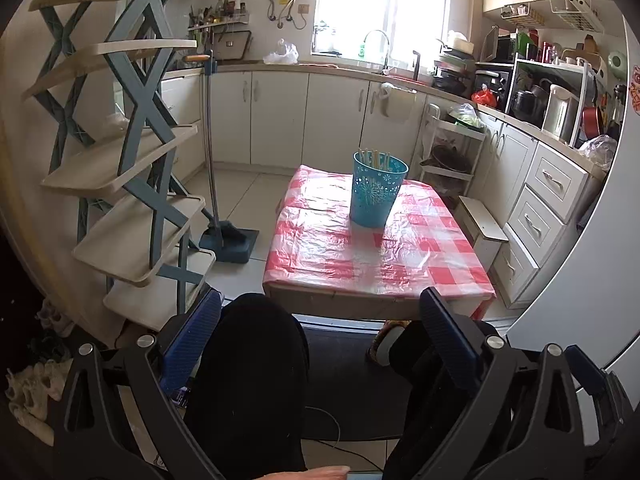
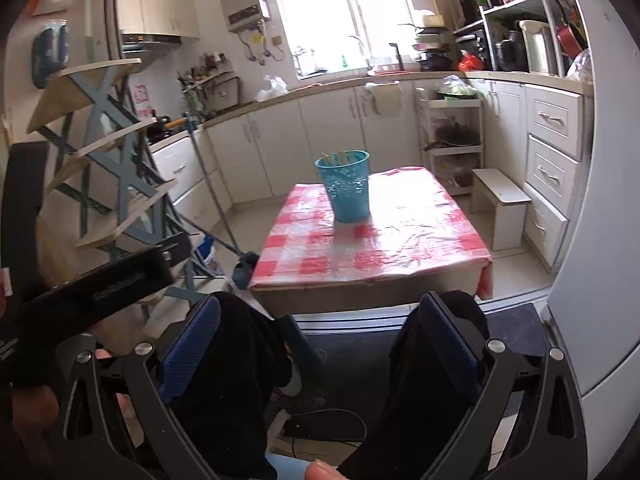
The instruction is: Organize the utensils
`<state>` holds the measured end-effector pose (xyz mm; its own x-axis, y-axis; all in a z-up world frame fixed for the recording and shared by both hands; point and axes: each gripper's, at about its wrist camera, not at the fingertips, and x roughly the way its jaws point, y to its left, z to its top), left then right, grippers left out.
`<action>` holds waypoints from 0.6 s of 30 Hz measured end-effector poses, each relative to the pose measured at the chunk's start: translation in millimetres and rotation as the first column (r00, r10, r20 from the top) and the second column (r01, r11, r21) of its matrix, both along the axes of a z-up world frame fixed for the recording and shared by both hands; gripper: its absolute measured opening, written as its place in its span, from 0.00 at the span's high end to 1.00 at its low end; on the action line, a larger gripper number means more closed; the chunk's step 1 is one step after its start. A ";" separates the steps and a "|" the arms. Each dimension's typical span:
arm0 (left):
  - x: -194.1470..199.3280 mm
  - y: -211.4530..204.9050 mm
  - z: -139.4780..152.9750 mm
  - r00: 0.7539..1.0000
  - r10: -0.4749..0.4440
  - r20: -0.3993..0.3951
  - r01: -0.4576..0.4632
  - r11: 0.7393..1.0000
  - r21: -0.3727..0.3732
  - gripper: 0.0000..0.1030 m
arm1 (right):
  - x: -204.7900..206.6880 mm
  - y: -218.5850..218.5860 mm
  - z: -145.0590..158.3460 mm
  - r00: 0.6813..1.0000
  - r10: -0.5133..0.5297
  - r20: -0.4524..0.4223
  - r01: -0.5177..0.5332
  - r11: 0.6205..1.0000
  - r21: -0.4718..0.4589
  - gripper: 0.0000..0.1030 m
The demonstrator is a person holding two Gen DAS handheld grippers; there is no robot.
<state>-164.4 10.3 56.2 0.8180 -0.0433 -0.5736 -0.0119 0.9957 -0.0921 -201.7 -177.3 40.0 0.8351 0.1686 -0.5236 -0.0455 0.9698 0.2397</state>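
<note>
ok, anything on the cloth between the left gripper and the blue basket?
No. In the left wrist view the cloth between the left gripper and the basket is bare.

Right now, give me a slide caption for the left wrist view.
Open left tool held back from a checkered table, with the blue holder of chopsticks upright on it.

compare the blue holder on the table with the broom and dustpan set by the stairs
The blue holder stands on the checked table; the broom and dustpan sit on the floor. The holder is a light turquoise, perforated cup holding pale sticks; the dustpan is darker blue and solid, with a long thin handle. Both stand upright, and neither tongs touch them.
</note>
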 end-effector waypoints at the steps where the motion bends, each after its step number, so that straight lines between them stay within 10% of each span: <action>1: -1.5 -0.5 1.0 1.000 0.000 0.006 0.000 1.000 0.006 0.08 | -0.6 -0.6 -1.2 1.000 0.006 0.000 -0.006 1.000 0.002 0.07; 18: -1.9 -4.0 0.3 1.000 -0.003 0.010 0.003 1.000 0.020 0.07 | -9.7 -1.4 -4.3 0.999 -0.048 -0.006 0.047 0.998 -0.050 0.07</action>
